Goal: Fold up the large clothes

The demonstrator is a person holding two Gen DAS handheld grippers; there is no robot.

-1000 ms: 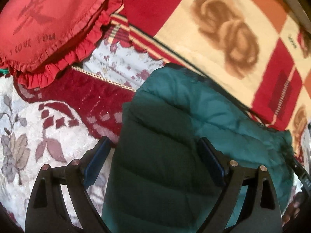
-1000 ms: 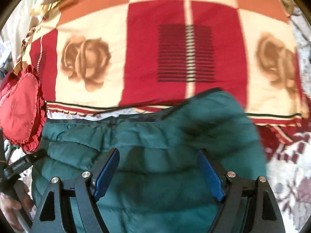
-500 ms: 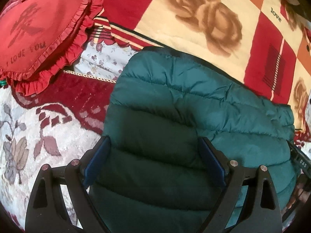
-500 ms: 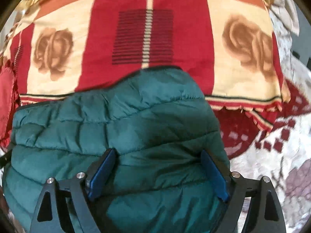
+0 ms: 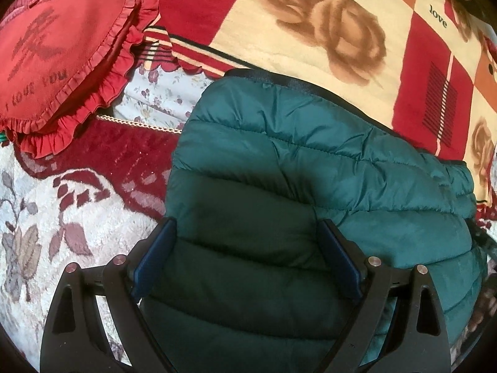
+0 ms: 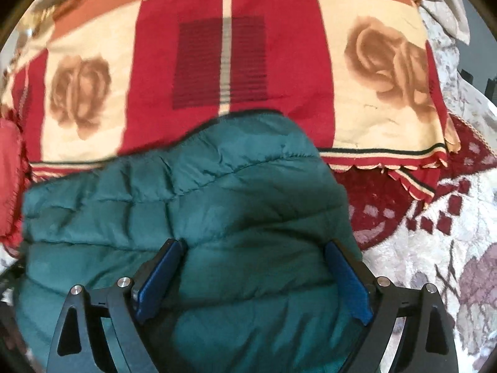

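a big green puffy jacket (image 5: 310, 168) lies on a bed. it is folded into a thick bundle, with its stitched rows running across it. the far edge of the jacket has a dark trim, and that edge lies over the near border of a red and cream blanket (image 5: 310, 9) with brown roses on it.

the left gripper (image 5: 247, 255) is over the near left part of the jacket. its two blue fingers (image 5: 155, 261) stand wide apart, one on each side of a puffy part of the jacket. the cloth fills the space between them, but the fingers are not squeezing it. the left finger sits right at the jacket's left edge, next to the white and dark red flower cover (image 5: 62, 217) on the bed.

the right gripper (image 6: 254, 273) is over the near right part of the jacket (image 6: 186, 199). its blue fingers (image 6: 348, 283) are wide apart too, with the green cloth bulging between them. they do not pinch it. this view is a little blurry.

a red heart pillow (image 5: 59, 40) with a frilly edge lies to the left of the jacket, apart from it. it has the words "i love you" on it. in the right view only a bit of the pillow (image 6: 9, 168) shows at the left edge. the blanket (image 6: 236, 62) fills the far side there, and the flower cover (image 6: 435, 233) shows on the right of the jacket.
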